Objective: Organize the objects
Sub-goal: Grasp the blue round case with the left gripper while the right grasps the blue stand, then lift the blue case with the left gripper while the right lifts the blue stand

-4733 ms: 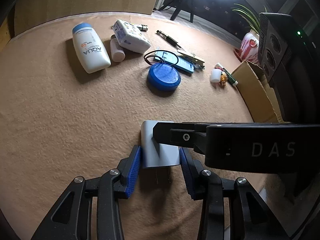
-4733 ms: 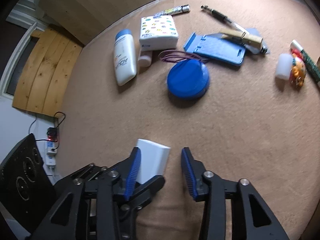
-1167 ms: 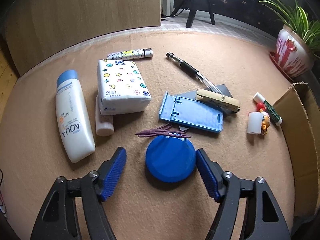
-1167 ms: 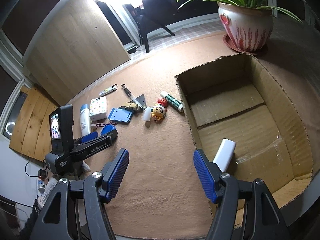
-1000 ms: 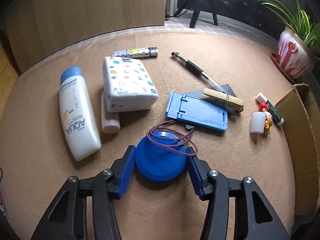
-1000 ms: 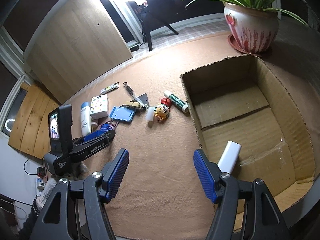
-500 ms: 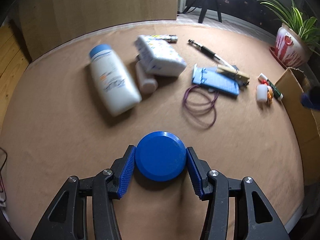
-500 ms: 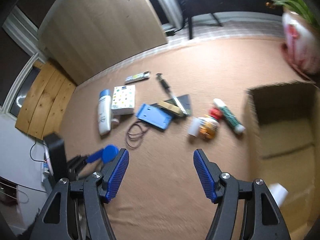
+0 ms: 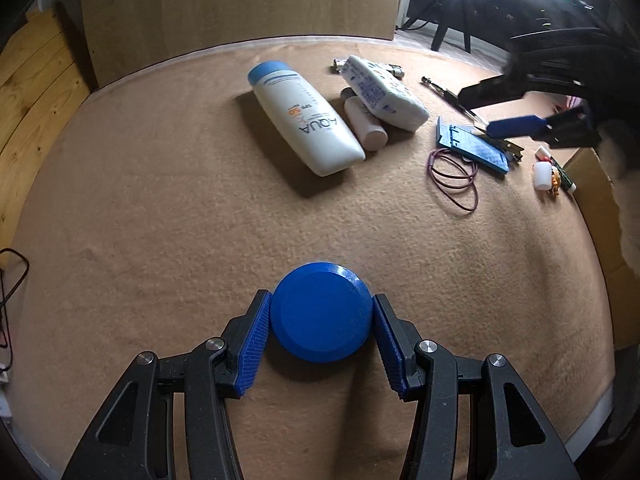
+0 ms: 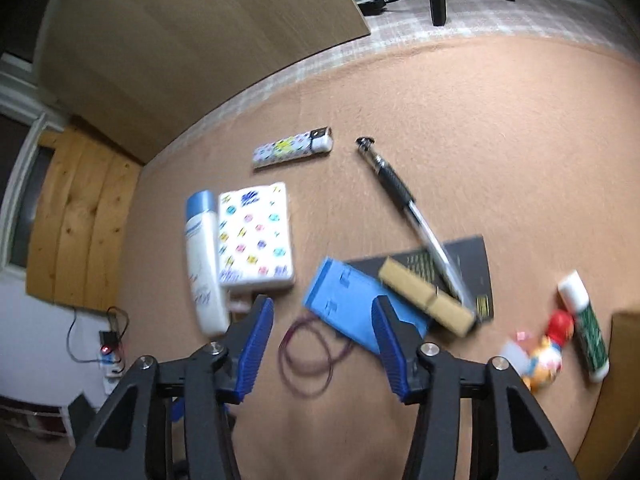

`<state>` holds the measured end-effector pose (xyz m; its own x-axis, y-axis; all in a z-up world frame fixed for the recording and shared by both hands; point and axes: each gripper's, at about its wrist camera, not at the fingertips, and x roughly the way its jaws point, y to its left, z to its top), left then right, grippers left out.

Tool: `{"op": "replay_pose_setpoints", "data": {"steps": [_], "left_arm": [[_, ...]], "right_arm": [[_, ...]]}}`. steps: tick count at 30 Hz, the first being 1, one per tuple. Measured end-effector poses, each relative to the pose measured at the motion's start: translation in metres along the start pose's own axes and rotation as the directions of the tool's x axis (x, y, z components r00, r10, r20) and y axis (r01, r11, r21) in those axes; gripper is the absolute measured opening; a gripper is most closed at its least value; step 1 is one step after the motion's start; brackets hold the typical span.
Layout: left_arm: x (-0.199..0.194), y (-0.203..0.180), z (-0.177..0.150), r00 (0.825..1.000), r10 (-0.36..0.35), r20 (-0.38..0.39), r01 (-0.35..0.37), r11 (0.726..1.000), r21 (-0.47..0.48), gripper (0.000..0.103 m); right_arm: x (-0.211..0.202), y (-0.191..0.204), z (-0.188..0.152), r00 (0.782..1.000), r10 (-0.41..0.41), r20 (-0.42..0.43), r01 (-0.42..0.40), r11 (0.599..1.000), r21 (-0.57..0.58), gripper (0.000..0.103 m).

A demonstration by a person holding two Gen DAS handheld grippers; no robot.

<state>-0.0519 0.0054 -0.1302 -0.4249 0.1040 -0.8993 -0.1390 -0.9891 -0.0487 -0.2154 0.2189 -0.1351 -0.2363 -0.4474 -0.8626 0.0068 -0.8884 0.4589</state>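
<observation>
My left gripper [image 9: 322, 330] is shut on a round blue lid [image 9: 322, 311], which it holds just above the tan mat, well short of the other items. My right gripper [image 10: 323, 330] hangs over the purple hair-tie loops [image 10: 308, 354] and the near end of the blue phone stand [image 10: 352, 306]; its jaws are closing with nothing pressed between the pads. In the left wrist view the right gripper [image 9: 516, 126] shows at the far right above the phone stand [image 9: 472, 146].
A white AQUA bottle [image 9: 304, 118], a tissue pack [image 9: 384, 92], a small white tube [image 9: 364, 122], a patterned lighter [image 10: 292, 148], a pen [image 10: 408, 206], a wooden clothespin [image 10: 426, 298], a dark card [image 10: 468, 268], a toy figure [image 10: 546, 354], a glue stick [image 10: 584, 326] and a cardboard box [image 9: 600, 200].
My left gripper closed on the blue lid and drew it back from the pile, leaving the purple loops behind. My right gripper swung from the box to over the loops, jaws narrowing.
</observation>
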Motion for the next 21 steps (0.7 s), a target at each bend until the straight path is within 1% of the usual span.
{"op": "replay_pose_setpoints", "data": {"steps": [4,6,9,11,12,15,19,20,21], "left_arm": [[0.001,0.002,0.000,1.000,-0.003,0.001,0.003,1.000,0.001,0.054],[0.001,0.003,0.000,1.000,-0.004,0.002,0.004,1.000,0.002,0.054],[0.001,0.005,0.000,1.000,-0.008,0.004,0.008,1.000,0.002,0.054],[0.001,0.005,0.001,1.000,-0.010,0.003,0.010,1.000,-0.002,0.054],[0.002,0.005,0.002,1.000,-0.011,0.004,0.011,1.000,-0.004,0.054],[0.002,0.005,0.001,1.000,-0.013,0.006,0.013,1.000,-0.001,0.054],[0.004,0.003,0.003,1.000,-0.013,0.010,0.013,1.000,0.008,0.054],[0.004,0.003,0.003,1.000,-0.013,0.010,0.012,1.000,0.009,0.054],[0.003,0.003,0.002,1.000,-0.012,0.011,0.012,1.000,0.011,0.054]], "right_arm": [[0.010,0.001,0.014,0.999,-0.054,-0.007,0.054,0.999,0.000,0.041],[0.017,0.001,0.019,0.997,-0.069,-0.018,0.069,0.998,-0.004,0.038],[0.022,0.001,0.021,0.995,-0.102,-0.020,0.102,0.995,-0.022,0.033],[0.022,0.002,0.019,0.994,-0.102,-0.031,0.101,0.994,-0.036,0.032],[0.021,0.003,0.015,0.995,-0.094,-0.045,0.092,0.994,-0.051,0.031],[0.019,0.009,-0.002,0.991,-0.116,-0.067,0.106,0.986,-0.131,0.031],[0.014,0.015,-0.033,0.985,-0.144,-0.100,0.117,0.963,-0.241,0.030],[0.015,0.014,-0.040,0.984,-0.139,-0.115,0.106,0.962,-0.253,0.031],[0.012,0.015,-0.049,0.985,-0.140,-0.105,0.106,0.955,-0.277,0.031]]}}
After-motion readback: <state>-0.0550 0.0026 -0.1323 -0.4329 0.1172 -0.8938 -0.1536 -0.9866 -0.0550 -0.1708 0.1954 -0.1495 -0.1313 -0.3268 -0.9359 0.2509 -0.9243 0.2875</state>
